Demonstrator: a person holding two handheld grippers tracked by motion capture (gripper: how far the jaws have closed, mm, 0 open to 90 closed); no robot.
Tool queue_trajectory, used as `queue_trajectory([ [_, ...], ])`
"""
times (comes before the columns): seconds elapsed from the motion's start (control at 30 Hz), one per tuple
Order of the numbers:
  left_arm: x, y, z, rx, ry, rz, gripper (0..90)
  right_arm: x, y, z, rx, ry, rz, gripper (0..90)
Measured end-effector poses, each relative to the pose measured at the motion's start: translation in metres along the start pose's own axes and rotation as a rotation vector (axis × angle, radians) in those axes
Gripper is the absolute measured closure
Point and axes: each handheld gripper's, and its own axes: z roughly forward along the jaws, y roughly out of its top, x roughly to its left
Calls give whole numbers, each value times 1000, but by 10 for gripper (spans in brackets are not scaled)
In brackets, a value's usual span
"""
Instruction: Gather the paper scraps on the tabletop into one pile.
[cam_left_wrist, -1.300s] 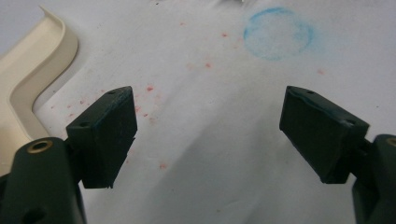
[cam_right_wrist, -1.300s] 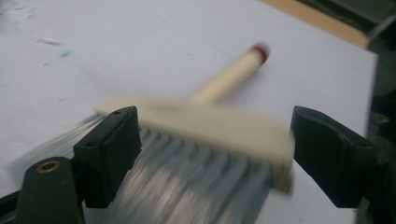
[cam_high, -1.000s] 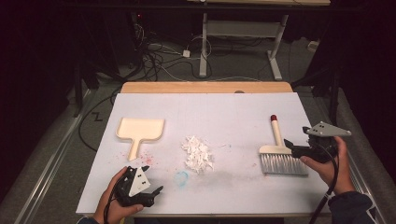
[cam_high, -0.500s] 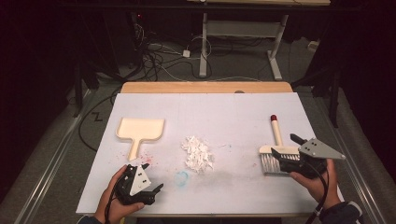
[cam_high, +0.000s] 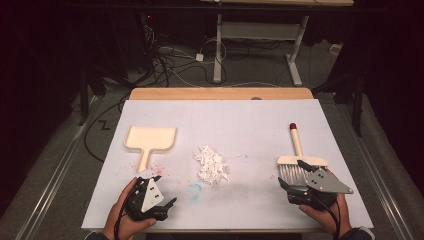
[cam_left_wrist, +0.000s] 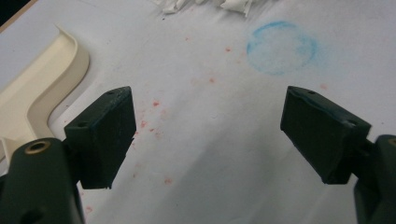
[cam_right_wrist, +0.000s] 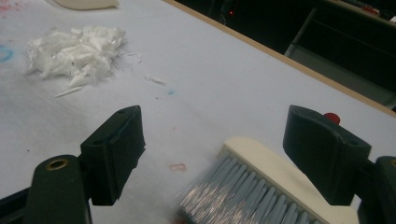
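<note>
A cream dustpan (cam_high: 150, 139) lies on the left of the white sheet (cam_high: 240, 120), handle toward me. A pile of white paper scraps (cam_high: 211, 164) sits mid-table. A cream brush (cam_high: 298, 156) with grey bristles and a red-tipped handle lies at the right. My left gripper (cam_high: 165, 194) is open near the front edge, just below the dustpan handle; in its own view (cam_left_wrist: 208, 135) bare sheet lies between the jaws, with the dustpan (cam_left_wrist: 32, 88) to the left. My right gripper (cam_high: 291, 174) is open at the brush's bristles (cam_right_wrist: 252, 191), which lie between its jaws; the scraps (cam_right_wrist: 77, 49) are farther off.
A faint blue ring (cam_high: 194, 190) and red specks (cam_left_wrist: 156, 103) mark the sheet near my left gripper. The table's wooden far edge (cam_high: 220, 93) borders a dark floor with cables (cam_high: 170, 60) and metal table legs (cam_high: 218, 55).
My right gripper has come from the right side of the brush down and leftward to the bristle end, turning to face the table's middle. The left gripper has barely moved.
</note>
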Motion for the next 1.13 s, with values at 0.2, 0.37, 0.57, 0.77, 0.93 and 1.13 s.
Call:
queue_trajectory([
  [0.2, 0, -3, -4, -8, -2, -2, 170, 3, 2, 1, 12, -5, -16, 215],
  [0.37, 0, -2, -3, -6, -4, 1, 170, 6, 2, 3, 20, -8, -32, 214],
  [0.57, 0, -1, -1, -2, -6, 2, 170, 4, 2, 2, 12, -12, -31, 214],
  [0.77, 1, -1, -1, -3, -1, 0, 170, 3, 2, 0, 6, -19, -32, 214],
  [0.93, 1, 1, 1, 4, -4, 1, 170, 4, 1, 2, 26, -21, -48, 214],
  [1.13, 2, 2, 3, 8, -7, 1, 170, 3, 1, 1, 36, -41, -64, 214],
])
